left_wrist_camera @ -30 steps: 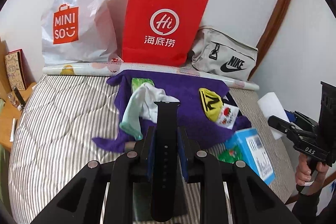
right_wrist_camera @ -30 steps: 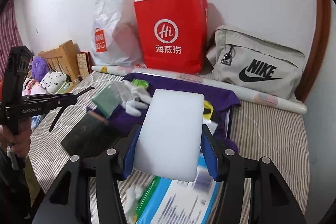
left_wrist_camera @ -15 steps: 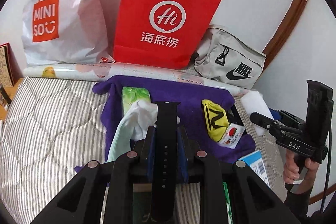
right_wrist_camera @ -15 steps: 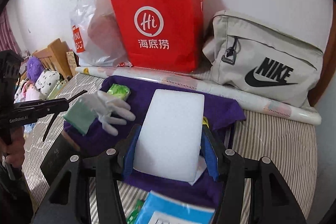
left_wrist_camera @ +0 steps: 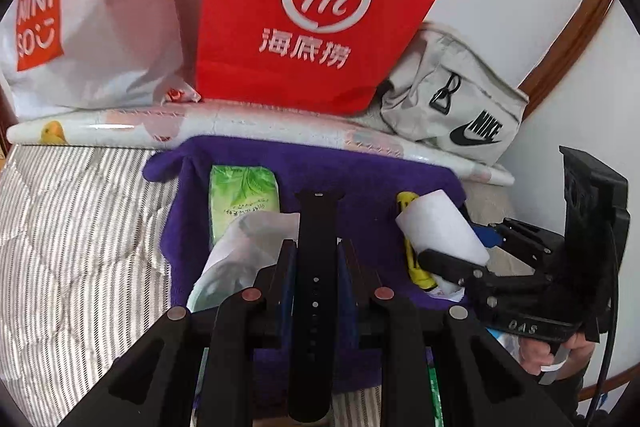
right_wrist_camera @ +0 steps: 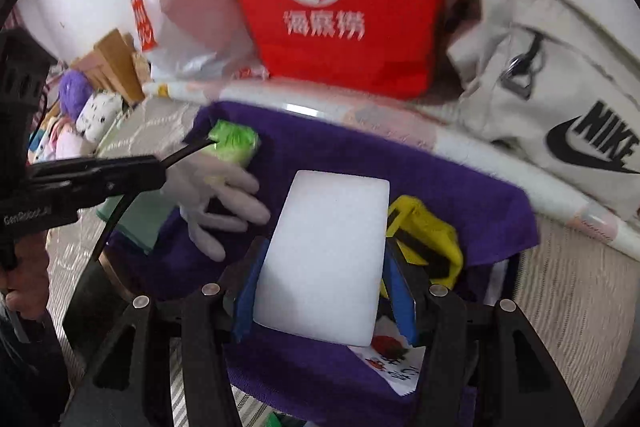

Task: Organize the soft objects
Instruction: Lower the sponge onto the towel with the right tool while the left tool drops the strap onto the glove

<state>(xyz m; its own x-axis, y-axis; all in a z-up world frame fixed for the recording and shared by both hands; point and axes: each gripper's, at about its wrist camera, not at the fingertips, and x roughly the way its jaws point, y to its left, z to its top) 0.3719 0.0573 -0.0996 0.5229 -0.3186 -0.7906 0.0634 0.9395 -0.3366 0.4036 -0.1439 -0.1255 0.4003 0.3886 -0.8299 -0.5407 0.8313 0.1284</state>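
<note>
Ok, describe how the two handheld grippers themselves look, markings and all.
Both are matte black plastic with angular, cut-out finger frames, round silver and copper-coloured rivets and blue pads on the inner faces. The left gripper shows pale lettering starting "GenRobot" on its side in the right wrist view. The right gripper shows raised letters, roughly "DAS", on its body in the left wrist view, with a black cable hanging beside its handle.

Purple towel (left_wrist_camera: 360, 179), green tissue pack (left_wrist_camera: 244, 199), red paper bag (left_wrist_camera: 320, 7) — bedcover (left_wrist_camera: 80, 227) striped grey and white.

Back edge of bed blocked: red paper bag (left_wrist_camera: 316, 7), white plastic bag (left_wrist_camera: 100, 27), grey pouch (left_wrist_camera: 452, 107). Purple towel (left_wrist_camera: 360, 179) cluttered. Striped bedding (left_wrist_camera: 80, 227) toward left edge bare.
</note>
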